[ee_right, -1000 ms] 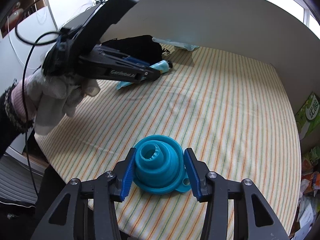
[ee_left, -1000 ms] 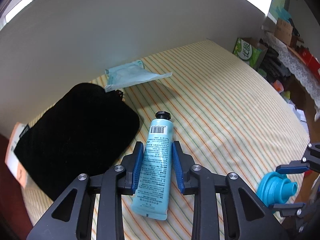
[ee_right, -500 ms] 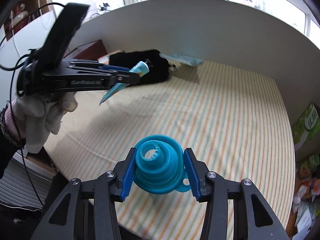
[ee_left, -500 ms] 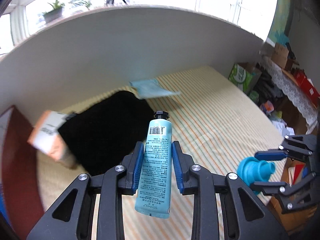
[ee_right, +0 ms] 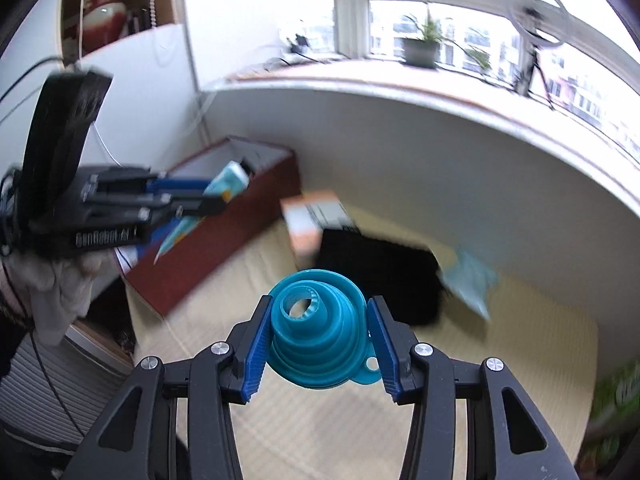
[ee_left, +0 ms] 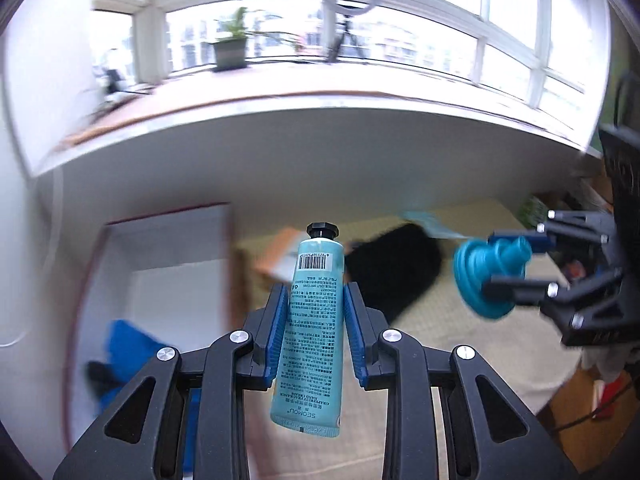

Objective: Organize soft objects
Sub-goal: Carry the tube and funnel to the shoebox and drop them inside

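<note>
My left gripper (ee_left: 315, 320) is shut on a pale blue hand-cream tube (ee_left: 314, 320) with a black cap, held in the air, cap pointing away. My right gripper (ee_right: 318, 344) is shut on a blue collapsible silicone funnel (ee_right: 316, 332), also lifted off the striped table (ee_right: 520, 360). The funnel shows at the right of the left wrist view (ee_left: 490, 276). The tube shows in the right wrist view (ee_right: 224, 190), held over a dark red open box (ee_right: 224, 236). A black pouch (ee_right: 380, 276) lies on the table.
The red-rimmed box (ee_left: 172, 264) stands at the table's left end and holds something blue (ee_left: 128, 348). An orange-and-white carton (ee_right: 316, 220) and a light blue packet (ee_right: 470, 280) lie by the pouch. A curved white wall (ee_right: 440, 168) backs the table.
Both grippers have lifted their objects off the table and swung left toward the box. The views now tilt up and show the window.
</note>
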